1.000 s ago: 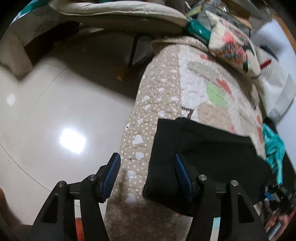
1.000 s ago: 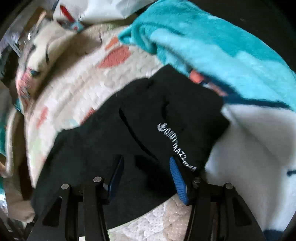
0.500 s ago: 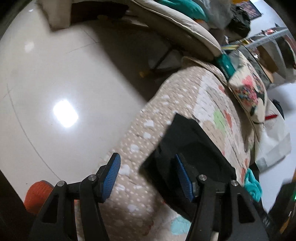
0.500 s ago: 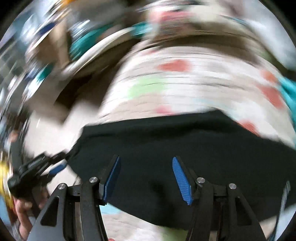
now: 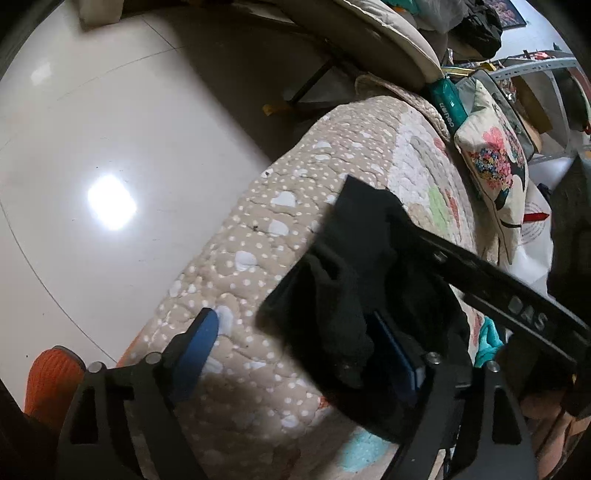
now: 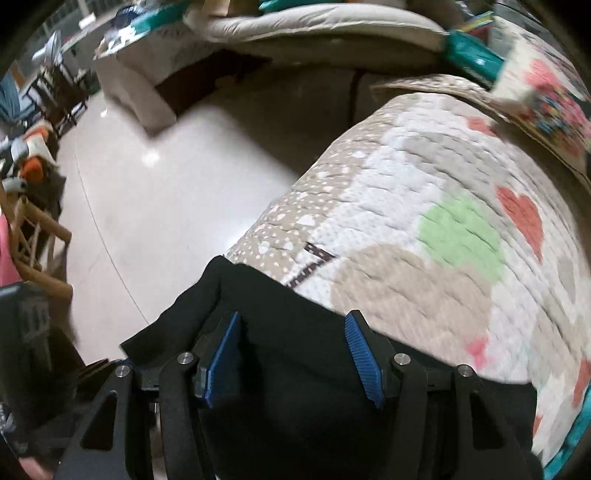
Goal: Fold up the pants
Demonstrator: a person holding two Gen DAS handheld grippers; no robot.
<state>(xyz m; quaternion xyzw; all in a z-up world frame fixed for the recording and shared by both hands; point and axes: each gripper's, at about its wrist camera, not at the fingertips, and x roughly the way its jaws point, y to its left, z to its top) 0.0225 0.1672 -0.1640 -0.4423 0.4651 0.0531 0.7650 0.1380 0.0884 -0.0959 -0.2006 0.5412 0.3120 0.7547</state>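
Note:
Black pants [image 5: 351,236] lie folded on a beige quilt [image 5: 258,240] with white dots and coloured hearts. My left gripper [image 5: 295,343] hovers at their near corner and its jaws are opening. A bunched fold of cloth sits between them against the right pad [image 5: 391,347], while the left pad [image 5: 199,343] stands well apart over the quilt. A black arm of the right gripper [image 5: 498,291] crosses over the pants. In the right wrist view my right gripper [image 6: 293,354] points down over the pants [image 6: 295,306] near the quilt [image 6: 424,184] edge. Its jaws are opening and grip nothing.
A glossy pale tile floor [image 5: 92,129] drops away left of the quilt's edge. A flower-print pillow [image 5: 491,162] and a beige cushion [image 5: 369,22] lie at the far end. An orange object [image 5: 51,373] sits low on the floor. A wooden chair [image 6: 33,236] stands at left.
The left jaws have spread wider and the left gripper has rolled and sunk a little. The right gripper swung from the pants' logo end by the teal blanket to the floor-side edge.

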